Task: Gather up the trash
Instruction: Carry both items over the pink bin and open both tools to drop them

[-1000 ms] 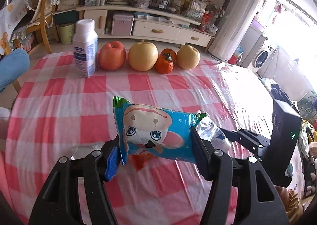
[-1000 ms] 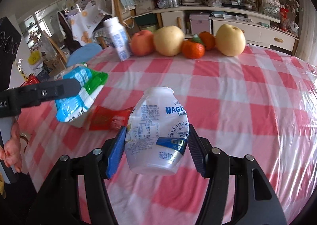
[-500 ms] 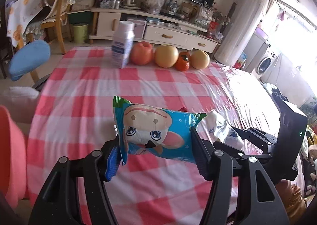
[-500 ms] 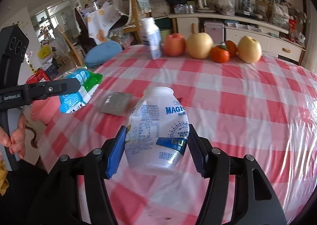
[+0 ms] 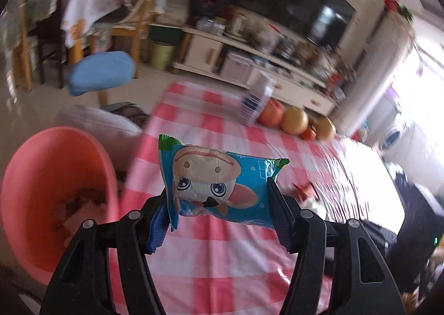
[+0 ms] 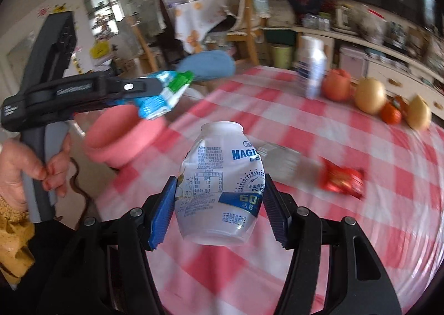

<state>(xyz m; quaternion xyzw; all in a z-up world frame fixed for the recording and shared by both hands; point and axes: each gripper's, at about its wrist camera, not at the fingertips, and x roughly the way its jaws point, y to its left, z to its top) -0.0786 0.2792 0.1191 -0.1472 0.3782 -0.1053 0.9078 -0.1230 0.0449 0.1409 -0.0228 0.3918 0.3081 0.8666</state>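
The left gripper (image 5: 219, 198) is shut tight on a blue snack bag (image 5: 219, 184) with a cartoon face, held up in the air near the table edge. From the right wrist view, a hand (image 6: 30, 165) grips the left tool's handle upright, its 2 fingers reach out level to the right, and the bag's green end (image 6: 180, 83) sticks out past them, over the pink bin (image 6: 122, 134). The right gripper (image 6: 219, 204) squeezes a white bottle (image 6: 222, 190) with blue writing, mouth pointing up and away, above the red and white table (image 6: 333, 231). Just past the bottle lie a gray wrapper (image 6: 280, 159) and a red wrapper (image 6: 342, 179), flat on the cloth and near each other. Far back stand a white milk bottle (image 6: 312, 68), then a row of fruit (image 6: 369, 95) beside it. A blue chair (image 5: 101, 72) sits off the table's left side. Half a second ago the left view looked down the table and only a sliver of the bin showed; now it has swung left and the bin (image 5: 55, 193) fills the lower left, with scraps inside. In the right view the bag has moved up from beside the table to above the bin. Both tools hold what they held before. The room is blurry in both views.
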